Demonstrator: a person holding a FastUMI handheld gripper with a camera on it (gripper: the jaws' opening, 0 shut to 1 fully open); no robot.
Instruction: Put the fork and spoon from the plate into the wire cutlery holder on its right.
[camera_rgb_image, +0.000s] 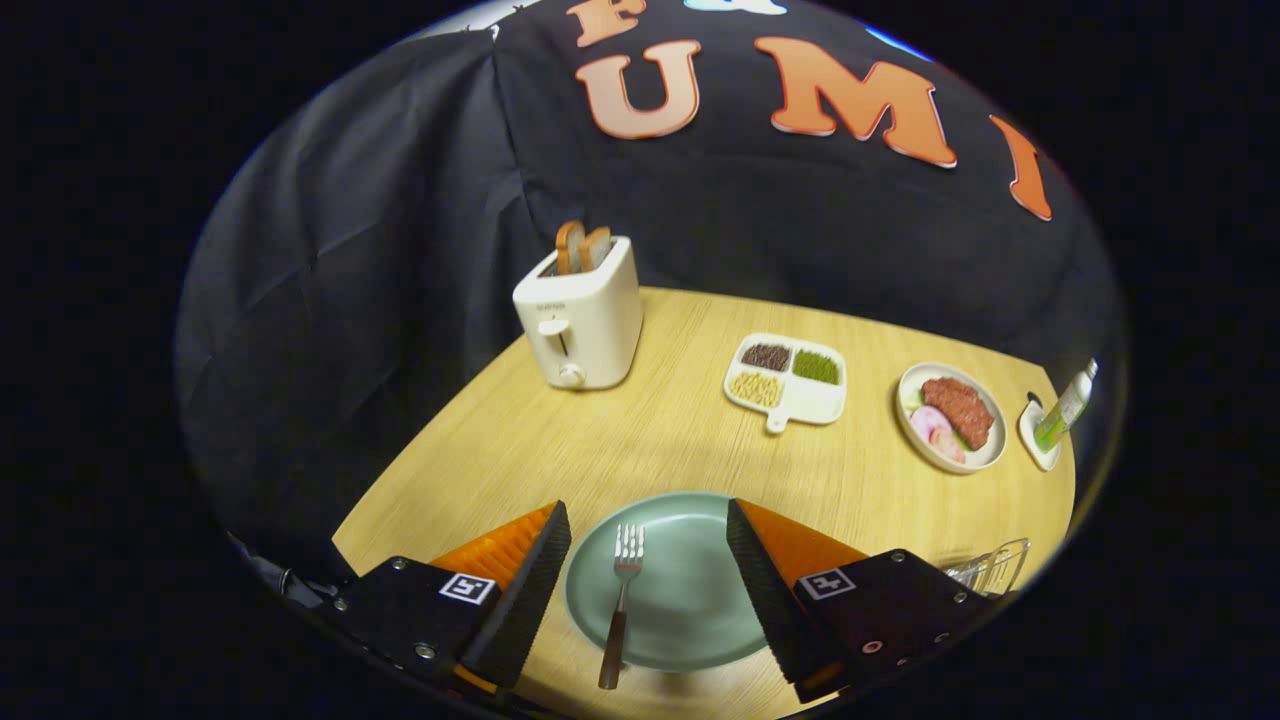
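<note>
A grey-green plate (690, 610) lies on the wooden table between my two fingers. On its left part rests a fork (620, 605) with a dark brown handle, tines pointing away from me, handle hanging over the near rim. My gripper (648, 520) hovers above the plate, open wide, with nothing between its fingers; the fork lies in the gap below, nearer the left finger. The wire cutlery holder (990, 567) peeks out to the right, just beyond the right finger, mostly hidden by it. I see no spoon on the visible part of the plate.
A cream toaster (582, 322) with two bread slices stands at the back left. A white divided dish (788, 380) of beans and seeds sits mid-table. Right of it are a plate of meat (950, 417) and a green bottle (1066, 405) on a coaster, near the table's edge.
</note>
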